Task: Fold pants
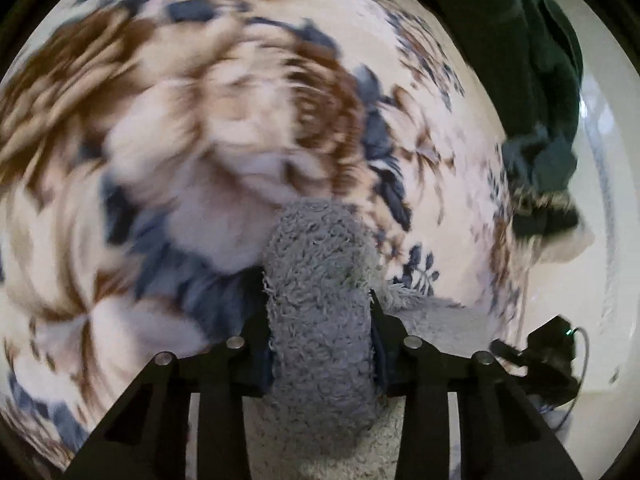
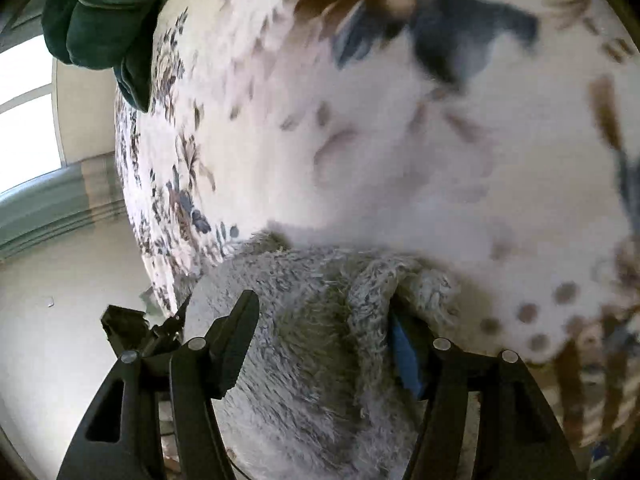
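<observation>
Pants: grey fleecy pants (image 1: 320, 320), shaggy and thick, lying at the near edge of the bed and bunched up where my two grippers meet them.
Left gripper: my left gripper (image 1: 322, 344) has its jaws pressed on a rolled fold of the pants; the fold fills the whole gap between them and bulges out above the tips.
Right gripper: my right gripper (image 2: 324, 328) has its jaws standing fairly wide, with a broad hump of the pants (image 2: 304, 340) between them. Fleece folds over the blue-padded finger on the picture's right; the other finger's tip lies against the cloth. Whether the pads truly press I cannot tell.
Bed: a bedspread (image 1: 192, 120) in cream with brown and blue-grey flowers fills most of both views, much of it blurred.
Green cloth: a dark green garment (image 1: 520, 60) lies heaped at the far edge of the bed, well apart from the pants; the right wrist view shows it (image 2: 104, 16) at upper left.
Other gripper seen: from the left wrist view, a black piece of the right gripper shows at lower right; from the right wrist view, the left gripper's black tip shows at lower left, just beside the pants.
Room: a bright window (image 2: 24, 120) and a pale floor (image 2: 72, 320) left of the bed.
</observation>
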A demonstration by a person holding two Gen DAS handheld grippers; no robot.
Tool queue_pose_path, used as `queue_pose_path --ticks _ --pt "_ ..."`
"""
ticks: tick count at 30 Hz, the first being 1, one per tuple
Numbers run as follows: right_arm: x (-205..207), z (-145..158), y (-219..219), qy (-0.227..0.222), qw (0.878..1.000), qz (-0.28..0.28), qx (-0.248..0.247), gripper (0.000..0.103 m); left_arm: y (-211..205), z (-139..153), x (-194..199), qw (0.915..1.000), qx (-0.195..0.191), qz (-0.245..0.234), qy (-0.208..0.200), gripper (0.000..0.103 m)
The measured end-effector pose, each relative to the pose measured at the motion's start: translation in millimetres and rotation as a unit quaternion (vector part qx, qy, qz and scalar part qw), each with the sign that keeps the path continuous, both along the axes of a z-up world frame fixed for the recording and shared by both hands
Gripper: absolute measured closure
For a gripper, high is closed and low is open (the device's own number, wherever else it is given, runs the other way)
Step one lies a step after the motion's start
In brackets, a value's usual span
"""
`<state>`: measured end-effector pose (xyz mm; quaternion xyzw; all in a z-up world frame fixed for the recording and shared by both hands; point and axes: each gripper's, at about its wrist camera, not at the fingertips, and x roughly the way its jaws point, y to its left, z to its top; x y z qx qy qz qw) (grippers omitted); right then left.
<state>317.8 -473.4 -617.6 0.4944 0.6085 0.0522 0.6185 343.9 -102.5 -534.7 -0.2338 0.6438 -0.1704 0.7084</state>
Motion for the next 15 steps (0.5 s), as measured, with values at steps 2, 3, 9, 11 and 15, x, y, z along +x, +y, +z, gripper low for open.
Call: queue_pose_path --ticks 2,3,9,11,15 --pt "9 5 12 -0.003 0.999 0.032 -0.018 0.038 14 0 -6 0.9999 -0.002 0.011 0.001 0.070" --pt "10 9 13 -0.004 0.998 0.050 -0.034 0.038 21 0 -7 0.9998 -0.003 0.019 0.002 0.070" --pt "28 14 35 -0.007 0.989 0.114 -0.090 0.038 28 -2 -7 0.9993 -0.002 0.038 0.001 0.071" --pt "33 18 43 -0.022 0.986 0.126 -0.107 0.052 28 -3 -7 0.9993 0.001 0.038 0.000 0.071" --pt "24 6 30 -0.006 0.977 0.143 -0.156 0.081 35 -6 -9 0.9990 -0.006 0.044 0.006 0.070"
